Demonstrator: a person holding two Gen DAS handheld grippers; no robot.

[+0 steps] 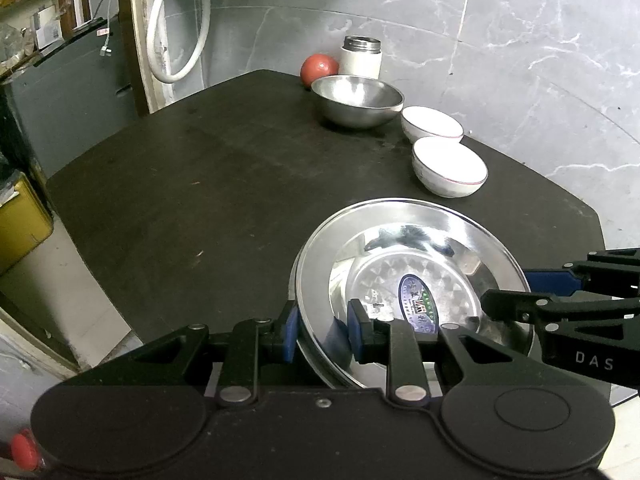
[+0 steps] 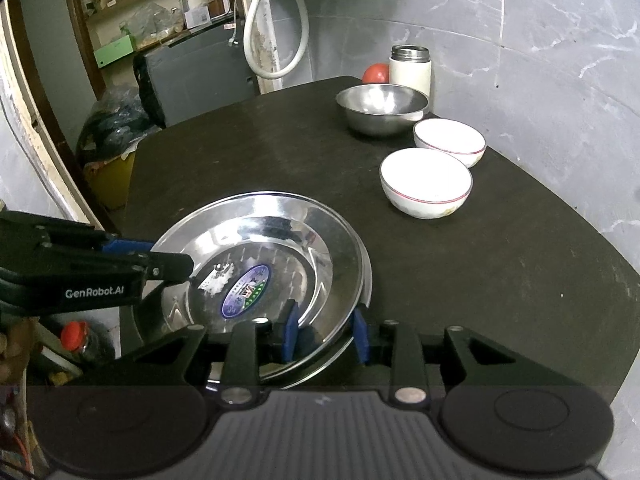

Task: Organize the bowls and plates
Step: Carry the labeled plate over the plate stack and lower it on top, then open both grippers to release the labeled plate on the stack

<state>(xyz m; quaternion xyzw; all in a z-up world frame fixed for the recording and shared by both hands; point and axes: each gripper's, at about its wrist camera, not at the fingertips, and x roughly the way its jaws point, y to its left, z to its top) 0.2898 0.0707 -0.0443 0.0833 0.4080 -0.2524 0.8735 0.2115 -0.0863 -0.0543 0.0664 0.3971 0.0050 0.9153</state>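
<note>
Left tongs (image 1: 322, 330): narrow, straddling the plate's (image 1: 412, 220) near rim.
Right tongs (image 2: 326, 332): likewise, opposite rim, probably sharing the lift.
Bowls (image 2: 426, 182): well beyond tongs, on tabletop (image 2: 240, 152).

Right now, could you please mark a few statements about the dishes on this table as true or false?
1. Both hand-held grippers are at the rim of the steel plate. True: the left hand-held gripper and the right hand-held gripper each straddle its near edge.
2. The two white bowls are stacked. False: the nearer white bowl and the farther white bowl sit side by side.
3. The steel bowl is upright and empty. True.
4. The plate is bare inside. False: an oval sticker is at its centre.
5. The red ball lies in the steel bowl. False: it rests on the table behind it, beside the white flask.
</note>
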